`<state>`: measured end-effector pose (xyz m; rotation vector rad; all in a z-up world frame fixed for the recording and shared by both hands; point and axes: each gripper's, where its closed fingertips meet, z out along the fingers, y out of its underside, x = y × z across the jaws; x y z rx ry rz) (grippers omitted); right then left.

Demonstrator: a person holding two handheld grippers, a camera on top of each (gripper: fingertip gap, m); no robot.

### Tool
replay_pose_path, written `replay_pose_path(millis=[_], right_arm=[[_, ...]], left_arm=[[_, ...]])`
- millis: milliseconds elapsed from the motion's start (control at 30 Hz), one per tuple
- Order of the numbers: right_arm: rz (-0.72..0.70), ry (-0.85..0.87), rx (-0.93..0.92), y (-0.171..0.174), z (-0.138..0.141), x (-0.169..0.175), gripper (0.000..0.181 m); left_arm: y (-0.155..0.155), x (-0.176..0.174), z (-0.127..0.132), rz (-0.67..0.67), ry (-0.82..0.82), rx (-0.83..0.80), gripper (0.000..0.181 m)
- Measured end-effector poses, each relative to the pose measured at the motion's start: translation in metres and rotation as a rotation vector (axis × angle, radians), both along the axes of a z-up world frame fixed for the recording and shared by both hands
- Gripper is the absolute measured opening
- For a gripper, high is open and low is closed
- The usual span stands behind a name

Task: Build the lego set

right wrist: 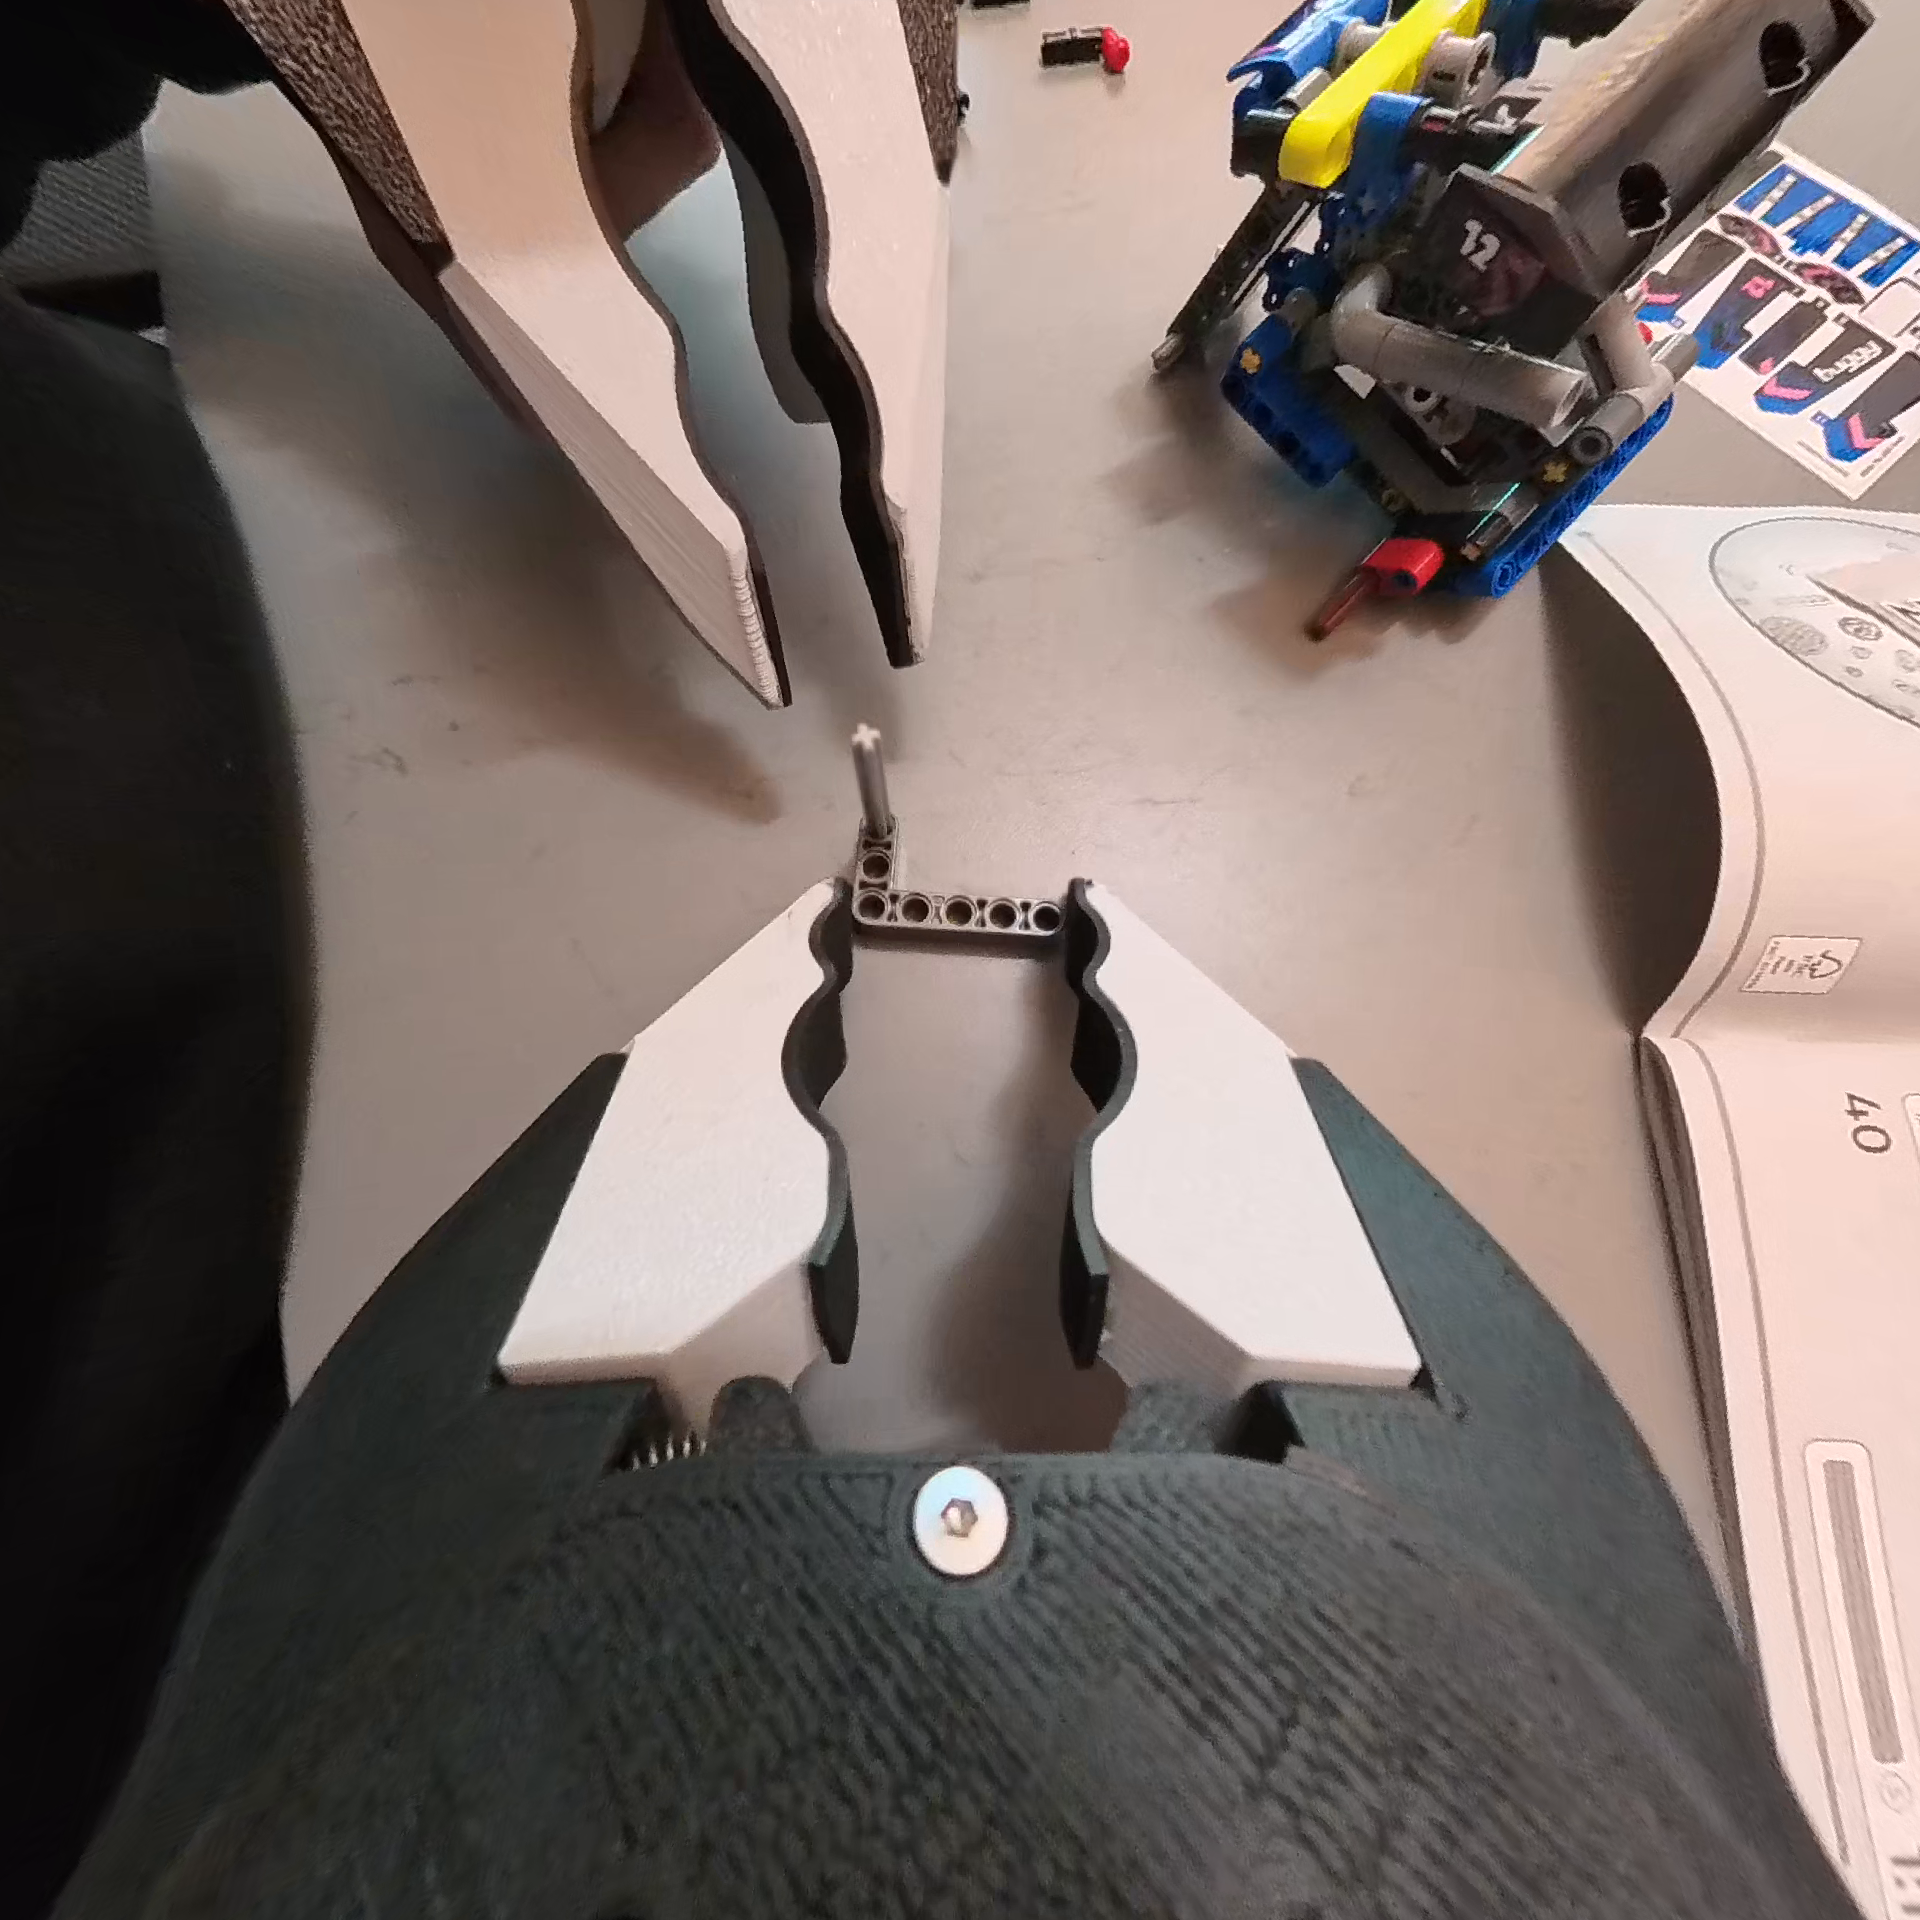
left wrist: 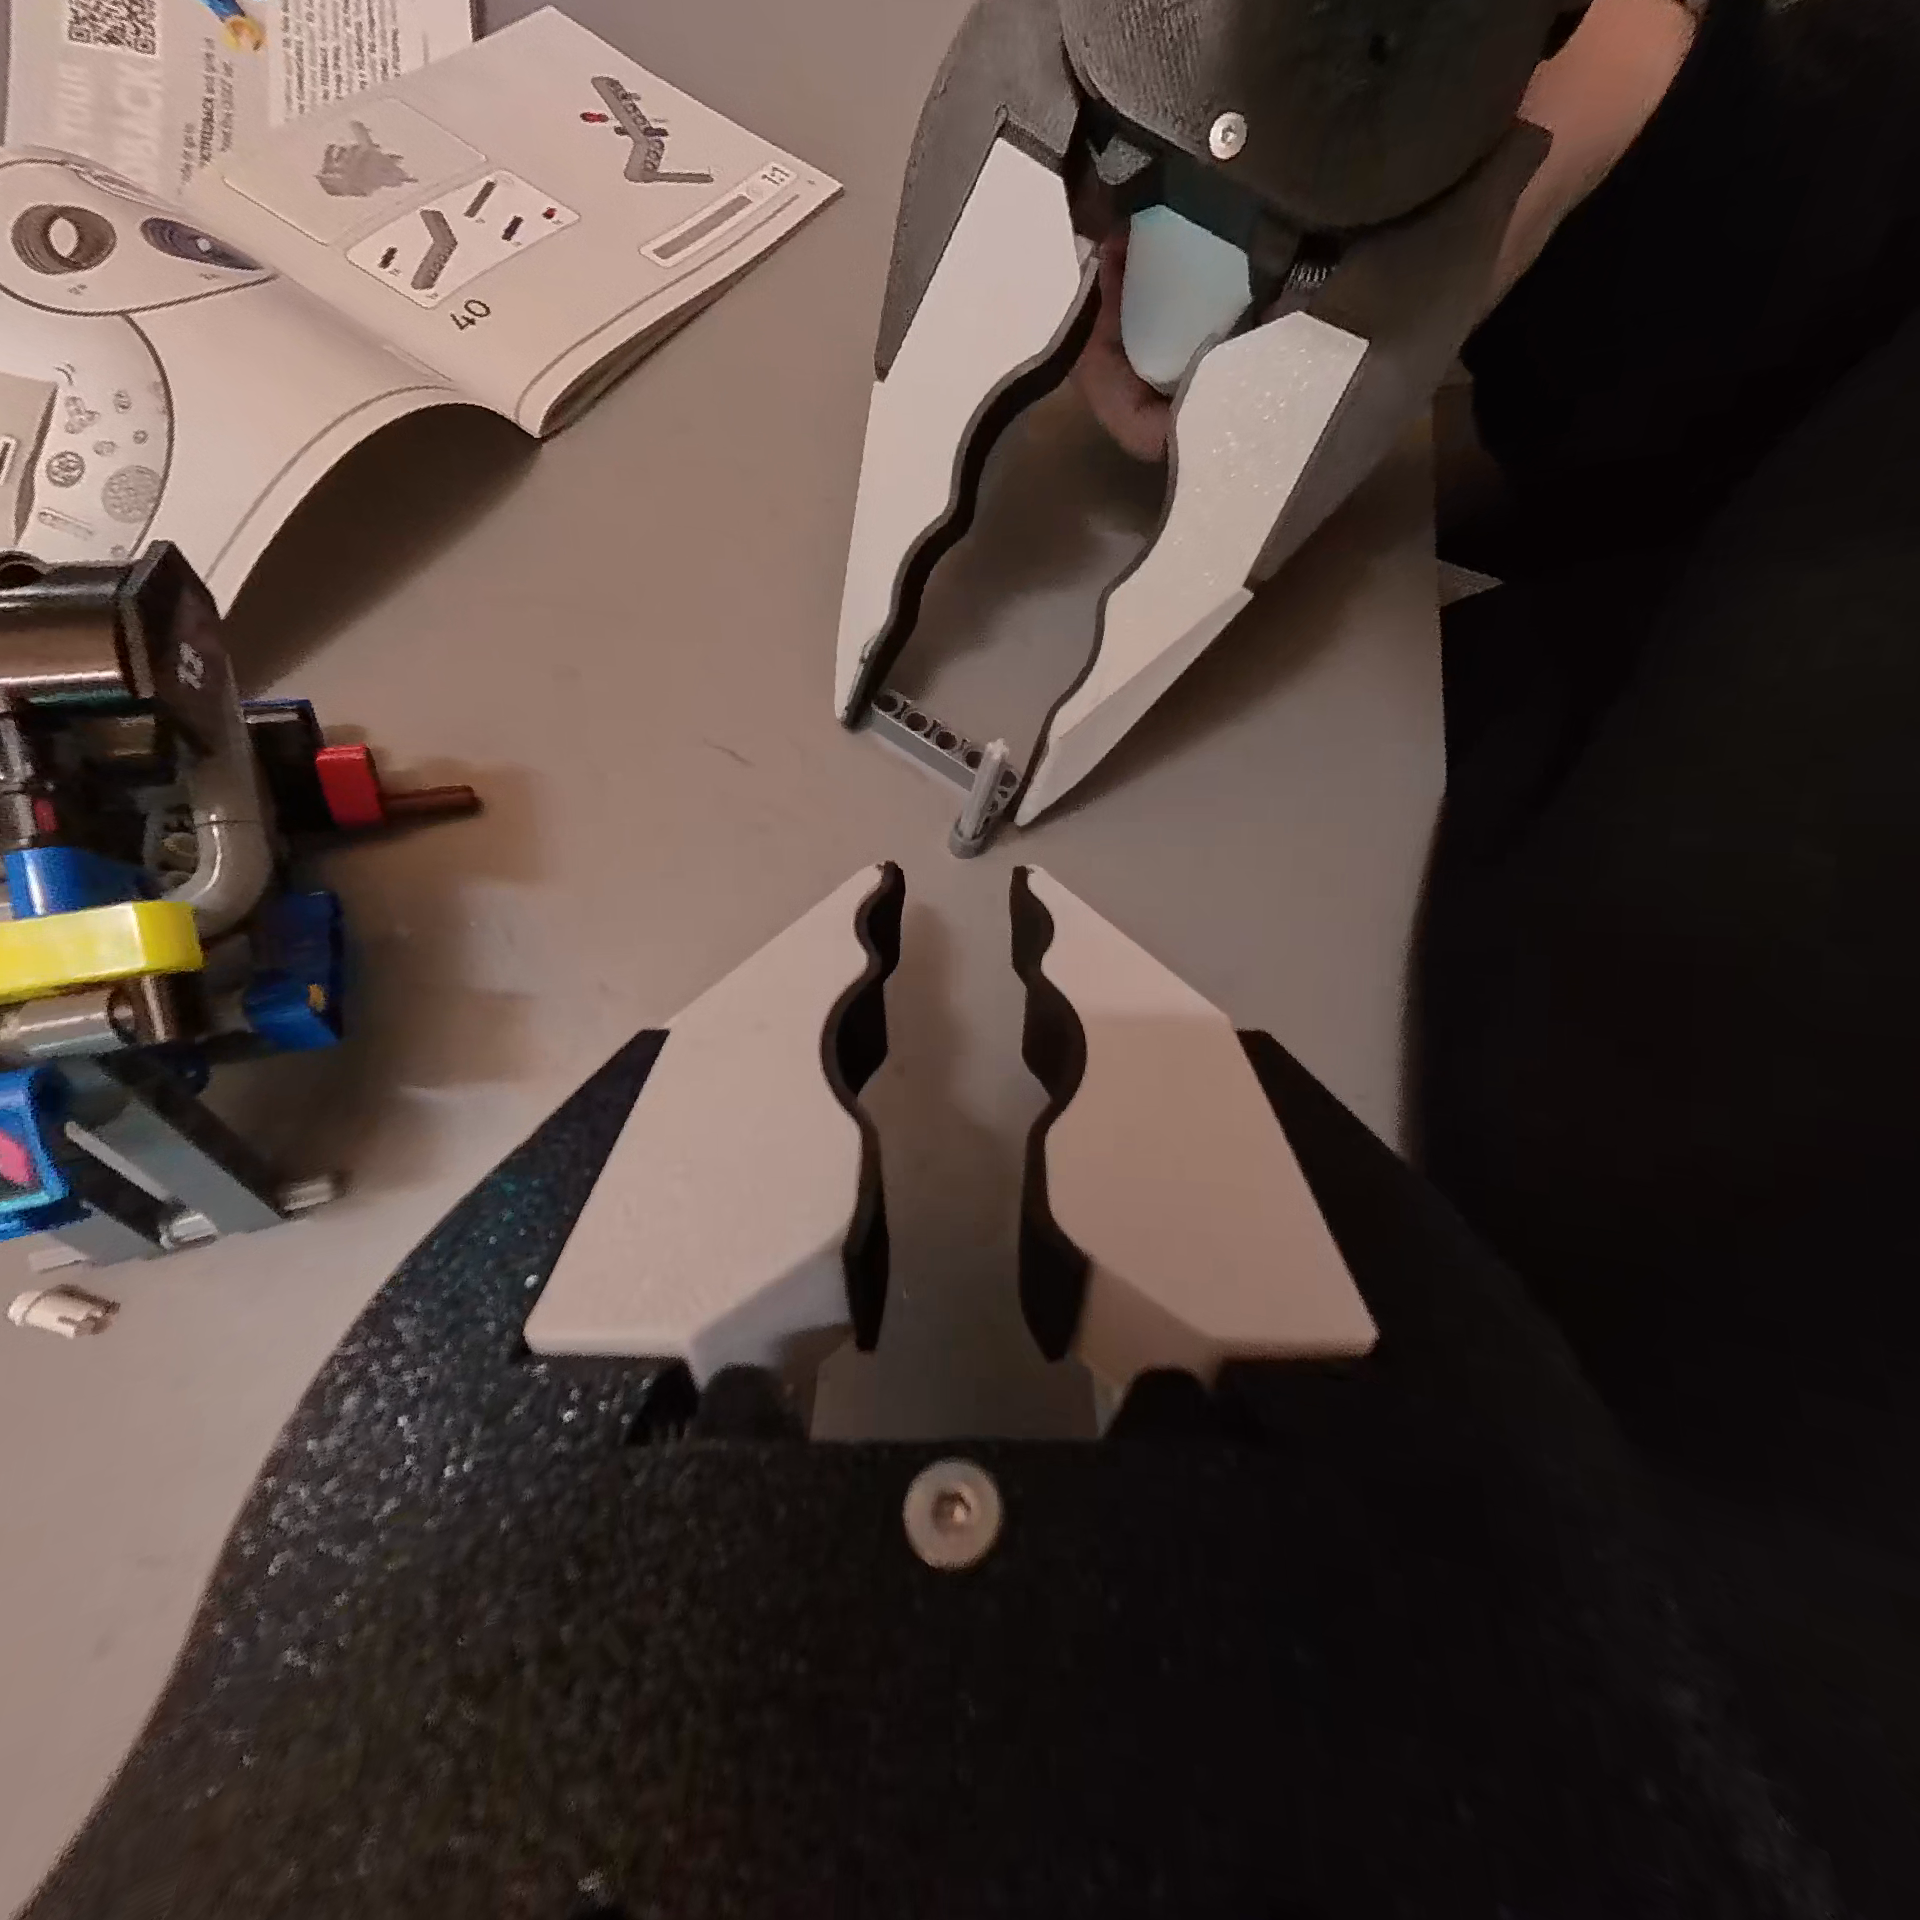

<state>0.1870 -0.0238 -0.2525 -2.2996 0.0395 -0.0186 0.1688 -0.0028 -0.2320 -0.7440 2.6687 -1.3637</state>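
My right gripper (right wrist: 958, 896) is shut on a grey L-shaped beam (right wrist: 956, 912), held by its ends between the fingertips. A light grey axle pin (right wrist: 871, 784) sticks out of the beam's short arm. In the left wrist view the same beam (left wrist: 930, 732) and pin (left wrist: 982, 800) show between the right gripper's (left wrist: 940, 764) tips. My left gripper (left wrist: 954, 878) is open and empty, its tips just short of the pin. In the right wrist view the left gripper (right wrist: 842, 675) hangs just beyond the pin. The partly built blue, yellow and grey model (left wrist: 135, 904) (right wrist: 1455, 301) stands aside.
An open instruction booklet (left wrist: 416, 229) (right wrist: 1787, 1039) lies on the grey table (left wrist: 644, 623). A sticker sheet (right wrist: 1808, 312) lies beyond the model. A small white connector (left wrist: 62, 1307) and a black and red pin (right wrist: 1086, 44) lie loose. A dark sleeve covers the table's edge. One gripper's finger ends stand about 4 centimetres off the other's.
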Motion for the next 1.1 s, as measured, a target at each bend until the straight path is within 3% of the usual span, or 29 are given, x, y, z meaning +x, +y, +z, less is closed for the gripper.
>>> replay_pose_path(millis=[267,400,533,767,933,1100], right_arm=[[0.101,0.002,0.012,0.006,0.000,-0.002,0.040],[0.141,0.002,0.013,0.010,0.000,0.000,0.040],[0.142,-0.005,0.013,0.009,0.000,0.002,0.045],[0.121,-0.035,0.017,0.009,0.001,0.006,0.060],[0.117,-0.028,0.014,0.009,0.000,0.007,0.063],[0.113,-0.024,0.013,0.008,0.000,0.007,0.064]], left_arm=[[0.005,-0.001,0.000,0.011,0.003,-0.015,0.018],[0.024,0.003,0.008,0.070,-0.025,-0.013,0.017],[0.078,0.012,0.018,0.219,-0.091,0.042,0.016],[0.229,0.025,0.019,0.597,-0.104,0.231,0.014],[0.281,0.021,0.008,0.590,0.004,0.397,0.011],[0.295,0.048,0.010,0.482,-0.094,0.549,0.012]])
